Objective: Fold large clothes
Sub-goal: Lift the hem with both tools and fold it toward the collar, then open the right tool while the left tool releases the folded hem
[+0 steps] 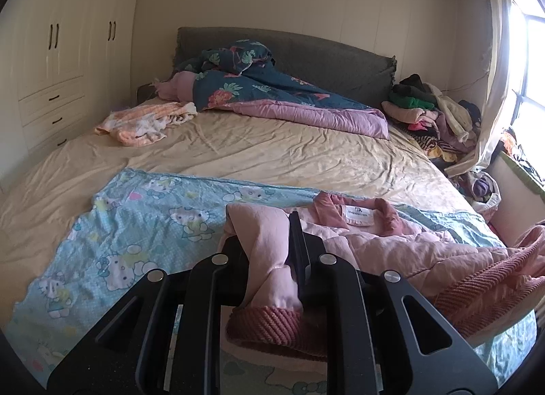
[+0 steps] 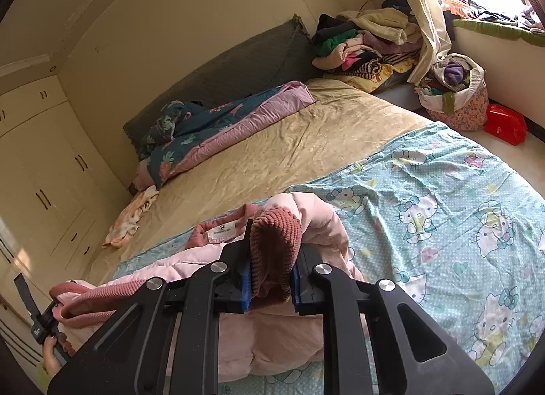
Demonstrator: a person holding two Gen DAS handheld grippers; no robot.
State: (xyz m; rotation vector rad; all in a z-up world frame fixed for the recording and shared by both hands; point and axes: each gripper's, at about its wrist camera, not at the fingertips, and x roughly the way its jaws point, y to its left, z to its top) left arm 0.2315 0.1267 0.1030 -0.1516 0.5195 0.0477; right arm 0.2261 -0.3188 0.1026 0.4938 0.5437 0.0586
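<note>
A pink padded jacket [image 1: 391, 245] with darker ribbed cuffs and collar lies on the blue cartoon-cat sheet [image 1: 143, 224] at the near end of the bed. My left gripper [image 1: 272, 245] is shut on one sleeve end of the jacket, its ribbed cuff [image 1: 269, 327] hanging below the jaws. In the right wrist view my right gripper [image 2: 272, 252] is shut on the other ribbed cuff [image 2: 276, 241], with the jacket [image 2: 190, 269] bunched to its left and its white neck label [image 2: 223, 233] showing. The left gripper and a hand show at the lower left edge [image 2: 47, 330].
The beige bed sheet [image 1: 272, 149] stretches beyond. A teal and mauve quilt [image 1: 272, 95] lies by the grey headboard, an orange striped garment [image 1: 143, 122] at the left. A clothes pile [image 2: 368, 44], a full laundry bag [image 2: 456, 95] and a red bag [image 2: 505, 124] stand on the bed's window side. A wardrobe [image 1: 51, 71] lines the other.
</note>
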